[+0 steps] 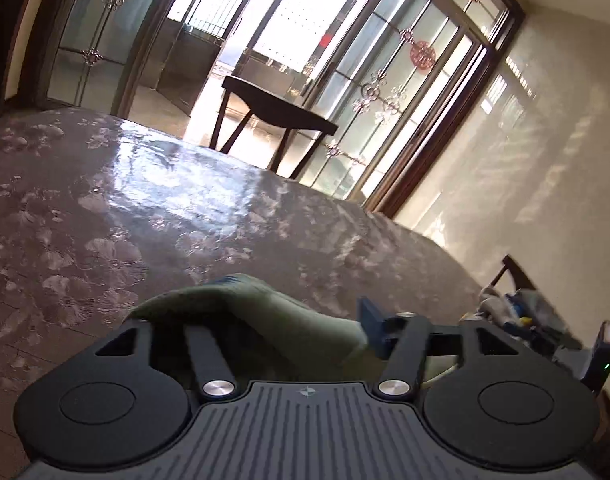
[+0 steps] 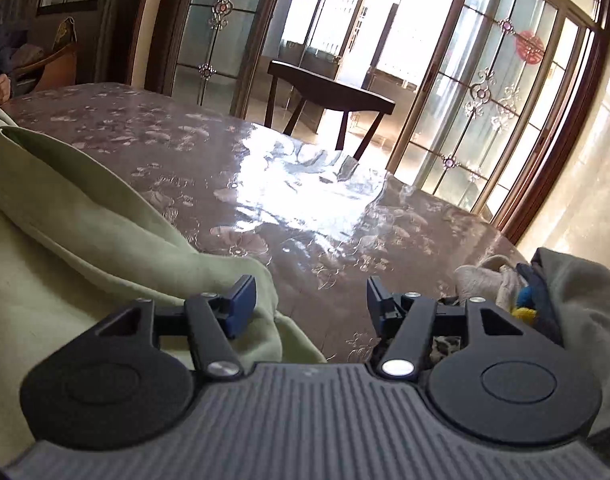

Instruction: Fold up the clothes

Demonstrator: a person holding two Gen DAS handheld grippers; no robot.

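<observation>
A pale green garment (image 2: 77, 216) lies crumpled on the left of the table (image 2: 305, 184) in the right wrist view. My right gripper (image 2: 311, 298) is open, its left finger (image 2: 241, 298) resting on the garment's edge, its right finger (image 2: 379, 300) over bare table. In the left wrist view my left gripper (image 1: 297, 316) has green cloth (image 1: 261, 312) bunched between its jaws. The cloth covers the left finger; only the right blue finger (image 1: 371, 326) shows. The linkage looks wide apart.
The table (image 1: 185, 208) has a glossy brown floral cover. A pile of other clothes (image 2: 545, 292) lies at the right edge, also in the left wrist view (image 1: 517, 308). A dark chair (image 2: 333, 96) stands beyond the table, before glass doors. A wall is at the right.
</observation>
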